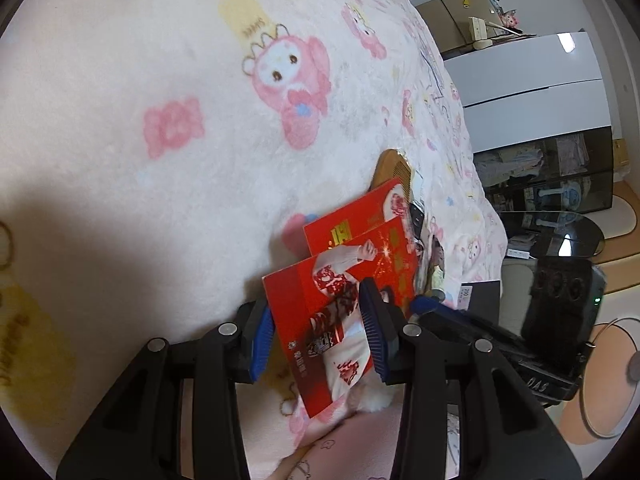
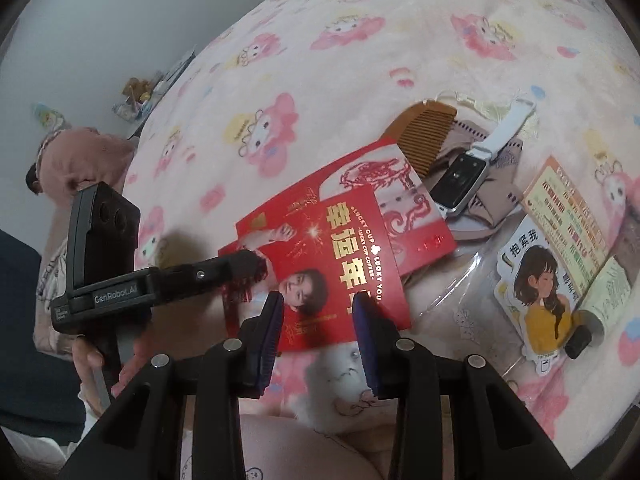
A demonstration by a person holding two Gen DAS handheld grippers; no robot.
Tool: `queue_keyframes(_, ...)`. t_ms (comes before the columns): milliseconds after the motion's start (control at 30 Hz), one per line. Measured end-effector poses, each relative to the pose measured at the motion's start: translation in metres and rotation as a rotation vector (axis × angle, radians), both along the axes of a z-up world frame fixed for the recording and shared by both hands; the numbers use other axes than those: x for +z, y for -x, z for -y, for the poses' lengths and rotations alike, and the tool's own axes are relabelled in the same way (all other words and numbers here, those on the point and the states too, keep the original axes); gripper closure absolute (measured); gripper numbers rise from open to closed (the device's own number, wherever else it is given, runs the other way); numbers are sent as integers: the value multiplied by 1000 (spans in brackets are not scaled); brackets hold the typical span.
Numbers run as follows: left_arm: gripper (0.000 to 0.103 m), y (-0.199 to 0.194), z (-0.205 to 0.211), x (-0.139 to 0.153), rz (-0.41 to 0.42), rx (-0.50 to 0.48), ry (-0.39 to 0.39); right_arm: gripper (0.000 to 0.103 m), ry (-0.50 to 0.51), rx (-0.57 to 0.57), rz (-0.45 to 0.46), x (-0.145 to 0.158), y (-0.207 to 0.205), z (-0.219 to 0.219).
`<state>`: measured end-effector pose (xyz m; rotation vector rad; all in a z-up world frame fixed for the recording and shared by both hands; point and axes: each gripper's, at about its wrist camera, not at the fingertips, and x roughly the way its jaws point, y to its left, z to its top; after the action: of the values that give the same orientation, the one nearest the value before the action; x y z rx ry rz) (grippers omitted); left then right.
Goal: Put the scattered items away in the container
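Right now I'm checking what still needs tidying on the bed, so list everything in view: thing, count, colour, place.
Blanket: one, pale pink with cartoon prints, covering the bed.
Envelopes: two, red, overlapping mid-bed.
Comb: one, brown wood, just beyond the envelopes.
Watch: one, black face with white strap, on a folded brownish cloth.
Girl card: one, white with yellow top, right of the envelopes.
Leaflet: one, orange with printed text, far right.
Left gripper: black, blue pads, jaws closed on the nearer envelope's left edge.
Right gripper: black, blue pads, jaws apart above the nearer envelope's lower edge.
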<state>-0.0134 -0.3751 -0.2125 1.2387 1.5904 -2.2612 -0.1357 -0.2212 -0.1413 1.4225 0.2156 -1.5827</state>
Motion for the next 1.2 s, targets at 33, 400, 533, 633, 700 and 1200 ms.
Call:
queue_keyframes(33, 63, -2, 1, -1, 0, 1, -8, 71, -2, -21, -42, 4, 3, 0)
queue_keyframes(400, 58, -12, -15, -8, 44, -26, -1, 70, -44, -138, -40, -21, 57, 7)
queue_keyframes(533, 58, -9, -5, -7, 29, 8, -8, 71, -24, -139, -2, -16, 50, -9)
queue_keyframes(633, 55, -7, 1, -2, -2, 14, -18, 71, 3, -95, 65, -8, 39, -18)
queue_keyframes(700, 55, -6, 5, 3, -2, 18, 9, 71, -22, -44, 53, -4, 28, -16)
queue_keyframes(1200, 58, -24, -9, -3, 53, -47, 33, 71, -64, 53, -34, 1, 1, -12)
